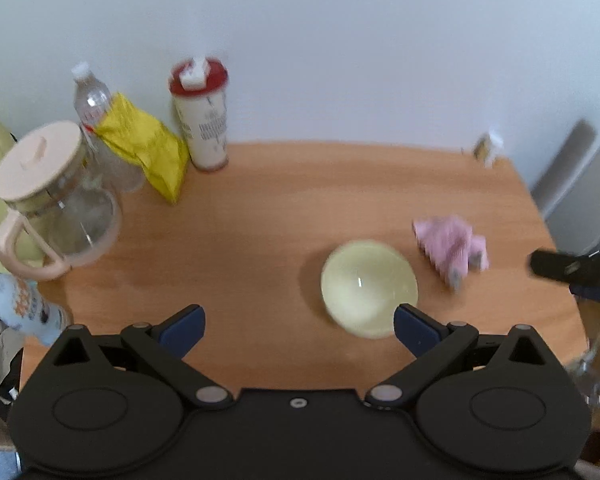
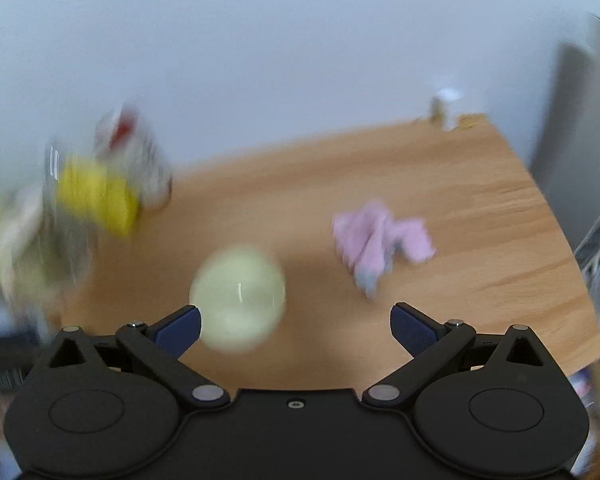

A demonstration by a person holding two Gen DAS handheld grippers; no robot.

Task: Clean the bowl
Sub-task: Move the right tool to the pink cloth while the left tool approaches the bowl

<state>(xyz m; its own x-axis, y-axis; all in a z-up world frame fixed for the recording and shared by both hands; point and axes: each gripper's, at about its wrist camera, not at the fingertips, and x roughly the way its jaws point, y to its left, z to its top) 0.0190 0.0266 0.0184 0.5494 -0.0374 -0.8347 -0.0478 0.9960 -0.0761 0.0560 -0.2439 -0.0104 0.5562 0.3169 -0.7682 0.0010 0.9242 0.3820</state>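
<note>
A pale yellow bowl (image 1: 368,286) stands upright on the wooden table (image 1: 260,208), and it also shows in the right wrist view (image 2: 238,298). A crumpled pink cloth (image 1: 452,248) lies just right of it, seen too in the right wrist view (image 2: 380,240). My left gripper (image 1: 298,330) is open and empty, above the table's near edge, with the bowl by its right finger. My right gripper (image 2: 296,326) is open and empty, with the bowl by its left finger and the cloth ahead to the right. Part of the right gripper (image 1: 572,270) shows at the right edge of the left wrist view.
At the table's back left stand a glass jug with a cream lid (image 1: 56,196), a water bottle (image 1: 90,96), a yellow bag (image 1: 148,148) and a red-lidded canister (image 1: 202,116). A small bottle (image 1: 488,148) stands at the back right corner. A white wall is behind.
</note>
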